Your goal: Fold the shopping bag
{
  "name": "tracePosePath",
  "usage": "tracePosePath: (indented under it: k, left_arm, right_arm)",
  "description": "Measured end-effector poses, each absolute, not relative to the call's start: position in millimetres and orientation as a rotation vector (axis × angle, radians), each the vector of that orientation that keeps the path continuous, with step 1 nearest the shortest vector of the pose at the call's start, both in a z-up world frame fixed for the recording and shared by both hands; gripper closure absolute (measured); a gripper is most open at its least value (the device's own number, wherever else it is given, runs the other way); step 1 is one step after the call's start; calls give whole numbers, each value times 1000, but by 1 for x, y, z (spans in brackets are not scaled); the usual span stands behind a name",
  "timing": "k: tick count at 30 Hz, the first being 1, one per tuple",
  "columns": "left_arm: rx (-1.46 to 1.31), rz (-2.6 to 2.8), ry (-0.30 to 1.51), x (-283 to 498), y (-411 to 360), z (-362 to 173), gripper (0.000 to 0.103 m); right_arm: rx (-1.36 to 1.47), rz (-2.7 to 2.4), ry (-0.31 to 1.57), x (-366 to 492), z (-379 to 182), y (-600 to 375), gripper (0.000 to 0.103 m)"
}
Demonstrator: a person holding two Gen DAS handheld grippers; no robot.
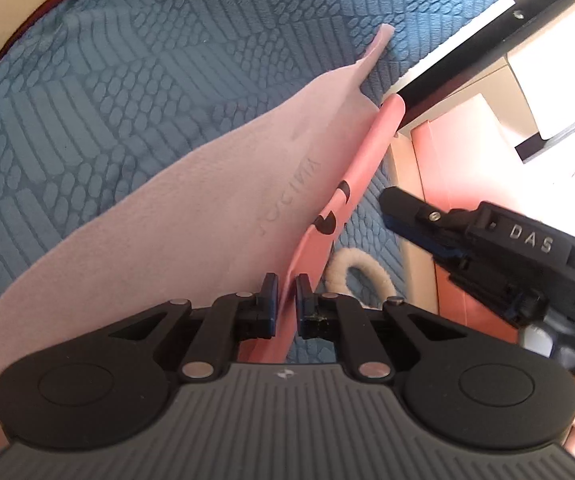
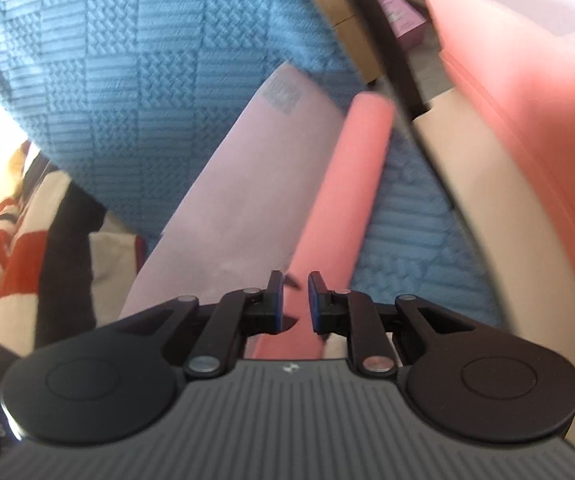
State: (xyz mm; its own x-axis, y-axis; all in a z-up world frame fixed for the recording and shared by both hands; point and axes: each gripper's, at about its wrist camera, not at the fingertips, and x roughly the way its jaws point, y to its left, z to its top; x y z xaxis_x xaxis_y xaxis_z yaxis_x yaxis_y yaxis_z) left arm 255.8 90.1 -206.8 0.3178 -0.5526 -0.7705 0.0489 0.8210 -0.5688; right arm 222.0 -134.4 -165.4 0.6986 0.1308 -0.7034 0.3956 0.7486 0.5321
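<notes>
A: Left wrist view: where does the shopping bag (image 1: 175, 184) lie, and what holds it?

B: One pink shopping bag lies on the blue quilted bed cover (image 1: 107, 80), running from 7 o'clock toward 1 o'clock. The left gripper (image 1: 286, 304) has its fingers drawn narrow, and the bag's edge passes between them; they appear to pinch it. A white rope handle (image 1: 361, 276) curls just beside the gripper at 3 o'clock.

A: And the right gripper (image 2: 295, 300)?

B: Its fingers stand narrow but apart, over the darker pink panel (image 2: 339, 200); nothing is visibly pressed between them.

A: How far along is the fold?

B: Judged early to midway: the bag lies flattened, one side panel turned up, yet no compact fold shows. Creasing and doubling over remain.

A: Counts?

B: One bag, two grippers, one handle visible; any second handle is hidden.
</notes>
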Motion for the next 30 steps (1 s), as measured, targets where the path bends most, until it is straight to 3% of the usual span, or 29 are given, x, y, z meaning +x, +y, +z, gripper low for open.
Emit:
tracePosePath:
  k: [12,15,30]
  left_arm:
    - [-425,-410,1197,256,91,-202,91]
    - [-419,-401,1193,261,86,-204,91]
    - [-381,-493,1053,250,83,-171,91]
  right_arm:
    - [730,-122,896,229,-186,-117,86]
    - [747,-133,916,230,-193,-116,92]
    - [799,-119,915,224,-194,-119,92]
